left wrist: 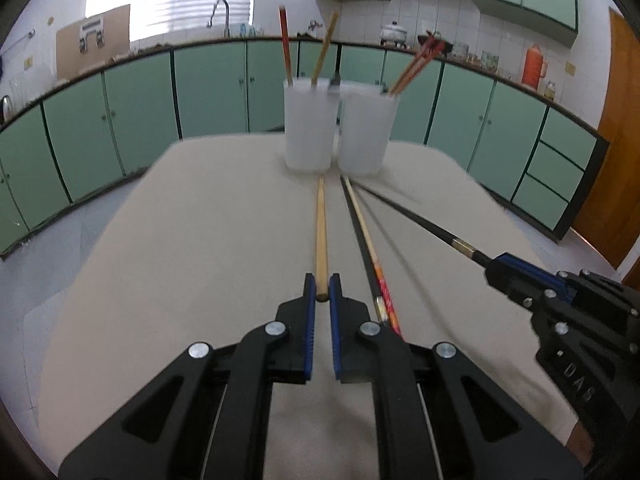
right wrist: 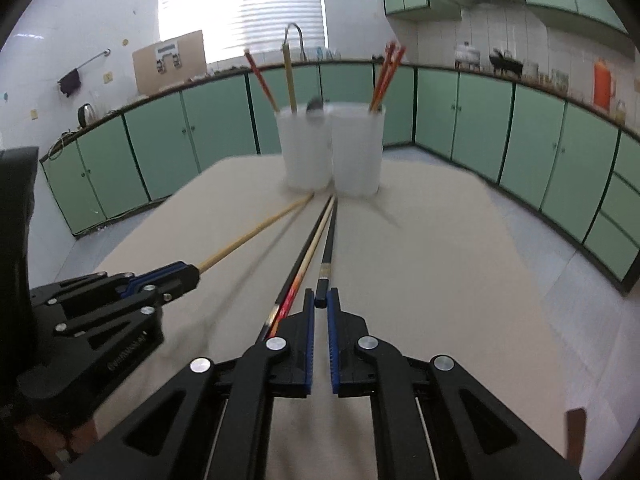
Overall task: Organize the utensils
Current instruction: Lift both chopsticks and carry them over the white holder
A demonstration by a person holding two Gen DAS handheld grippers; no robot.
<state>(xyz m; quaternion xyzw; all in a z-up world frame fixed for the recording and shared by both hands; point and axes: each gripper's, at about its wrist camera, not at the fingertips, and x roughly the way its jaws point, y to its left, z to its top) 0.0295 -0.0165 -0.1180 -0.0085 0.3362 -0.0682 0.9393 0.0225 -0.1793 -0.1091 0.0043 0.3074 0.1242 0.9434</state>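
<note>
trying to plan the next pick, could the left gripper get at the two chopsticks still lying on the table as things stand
Probably not yet. The left gripper is shut on the bamboo chopstick, so its jaws are occupied. The black chopstick and red-patterned chopstick lie just beside it on the table, nothing covering them.

We note a grey utensil head (right wrist: 315,109) between the two cups (right wrist: 306,148), blurred beyond identification; chopstick lower ends sit hidden inside.

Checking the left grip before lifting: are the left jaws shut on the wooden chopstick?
Shut: the left gripper clamps the wooden chopstick by its near end, both pads touching.
</note>
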